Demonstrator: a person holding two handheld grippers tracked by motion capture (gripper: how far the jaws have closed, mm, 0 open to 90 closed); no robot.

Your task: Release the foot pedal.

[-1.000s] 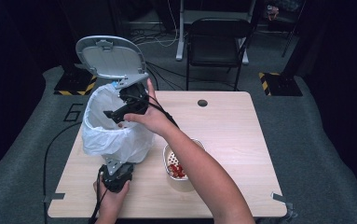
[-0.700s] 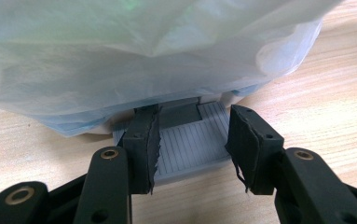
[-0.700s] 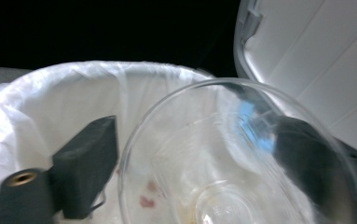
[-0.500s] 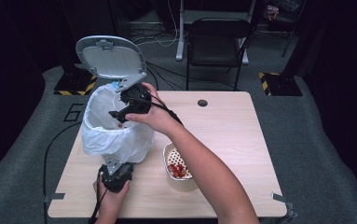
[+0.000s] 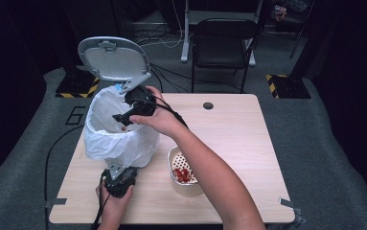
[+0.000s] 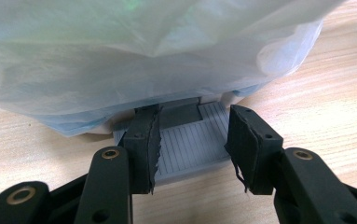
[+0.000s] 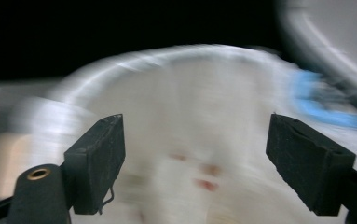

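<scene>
High view, from left to right: a wooden table [image 5: 248, 139] carries a small pedal bin [image 5: 116, 134] near its left edge. The bin is lined with a white plastic bag [image 5: 119, 146] that spills over its rim, and its grey lid [image 5: 114, 58] stands open, tilted back. At the front of the bin, low by the table's near edge, the left gripper [image 5: 119, 178] presses on the bin's grey pedal [image 6: 190, 151]. In the left gripper view the jaws are clamped on the ribbed pedal, one on each side, with the bag hanging just above them. Over the bin's open mouth the right gripper [image 5: 123, 118] points down into the bag. In the right gripper view, which is blurred, its jaws stand well apart with nothing between them, having just been closing a little; a few small red pieces [image 7: 204, 179] lie on the white liner below. Just right of the bin, a white bowl [image 5: 185, 168] holds more red pieces, partly hidden under the right forearm. Farther right the table shows a small round hole [image 5: 208, 105] near its far edge.
</scene>
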